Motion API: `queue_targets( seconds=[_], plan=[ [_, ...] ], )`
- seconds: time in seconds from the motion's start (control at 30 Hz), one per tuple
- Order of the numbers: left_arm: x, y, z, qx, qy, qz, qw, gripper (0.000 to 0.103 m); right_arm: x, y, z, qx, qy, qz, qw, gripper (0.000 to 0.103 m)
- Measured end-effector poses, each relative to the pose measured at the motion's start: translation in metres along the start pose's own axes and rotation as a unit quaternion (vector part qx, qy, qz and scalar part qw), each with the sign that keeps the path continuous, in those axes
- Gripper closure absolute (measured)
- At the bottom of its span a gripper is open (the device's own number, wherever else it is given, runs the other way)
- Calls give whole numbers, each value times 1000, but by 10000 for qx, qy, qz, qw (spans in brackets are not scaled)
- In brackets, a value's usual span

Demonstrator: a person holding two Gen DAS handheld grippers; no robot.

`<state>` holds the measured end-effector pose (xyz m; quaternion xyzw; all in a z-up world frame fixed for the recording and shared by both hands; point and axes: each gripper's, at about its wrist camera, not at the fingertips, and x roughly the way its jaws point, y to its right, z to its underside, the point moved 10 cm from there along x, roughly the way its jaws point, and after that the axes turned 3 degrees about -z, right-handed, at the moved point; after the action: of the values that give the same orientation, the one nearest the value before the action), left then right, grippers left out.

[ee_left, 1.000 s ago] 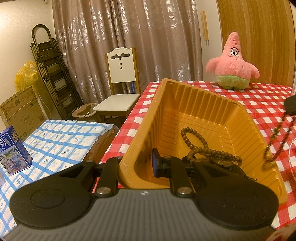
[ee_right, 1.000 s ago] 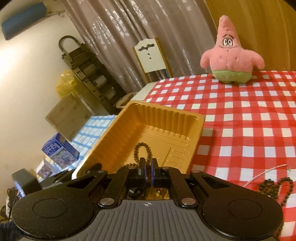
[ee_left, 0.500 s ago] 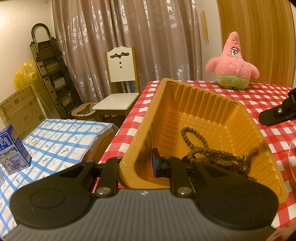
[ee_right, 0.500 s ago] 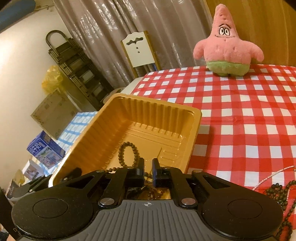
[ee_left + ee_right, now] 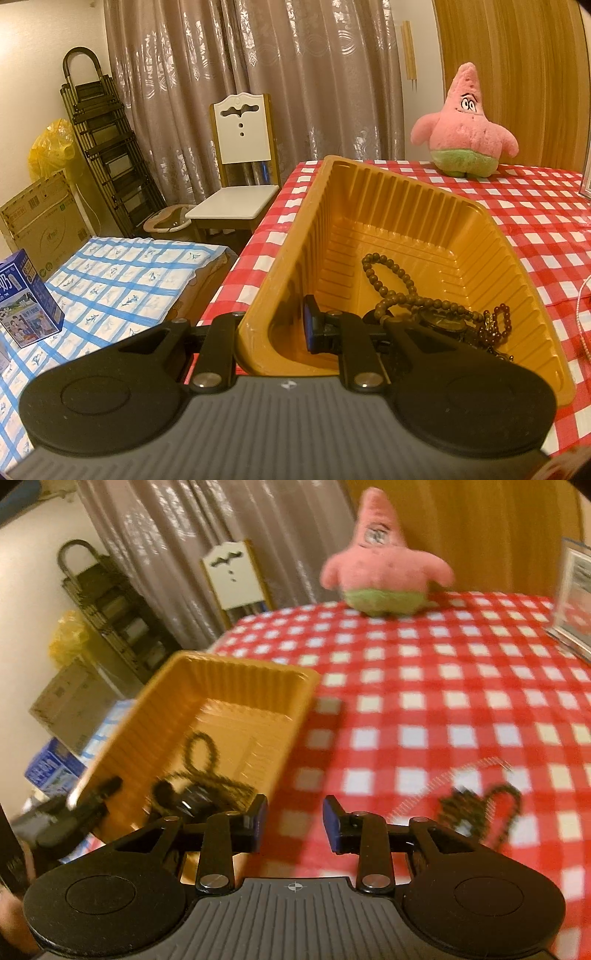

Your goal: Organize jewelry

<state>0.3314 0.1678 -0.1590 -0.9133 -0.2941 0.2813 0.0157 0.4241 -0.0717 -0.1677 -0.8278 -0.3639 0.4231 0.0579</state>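
Note:
An orange plastic tray (image 5: pixel 406 206) stands on the red checked table. It holds a brown bead string (image 5: pixel 388 277), a dark watch (image 5: pixel 441 321) and a small bead bracelet (image 5: pixel 498 321). My left gripper (image 5: pixel 273 332) is shut on the tray's near wall, one finger inside and one outside. My right gripper (image 5: pixel 293 819) is open and empty, just right of the tray (image 5: pixel 236 679). A dark bead necklace (image 5: pixel 476 812) and a thin pale chain (image 5: pixel 454 775) lie on the cloth to its right.
A pink star plush (image 5: pixel 465 129) sits at the table's far edge. A framed picture (image 5: pixel 576 598) stands at the far right. A white chair (image 5: pixel 240 173), a folded ladder, boxes and a blue checked surface (image 5: pixel 110 280) are to the left.
My right gripper let a bead string drop into the tray, then opened and swung right, away from the tray. The left gripper has kept its hold on the tray.

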Motion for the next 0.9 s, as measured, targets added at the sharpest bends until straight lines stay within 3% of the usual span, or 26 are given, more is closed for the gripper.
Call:
queue_targets(
  seconds=[0.43, 0.9],
  plan=[
    [0, 0, 0, 1, -1, -4, 10000, 87, -40, 75, 49, 296, -318, 965, 9944, 69],
    [-3, -4, 1, 19, 9, -25, 10000, 87, -50, 104, 48, 267, -269, 1351, 9901, 69]
  ],
)
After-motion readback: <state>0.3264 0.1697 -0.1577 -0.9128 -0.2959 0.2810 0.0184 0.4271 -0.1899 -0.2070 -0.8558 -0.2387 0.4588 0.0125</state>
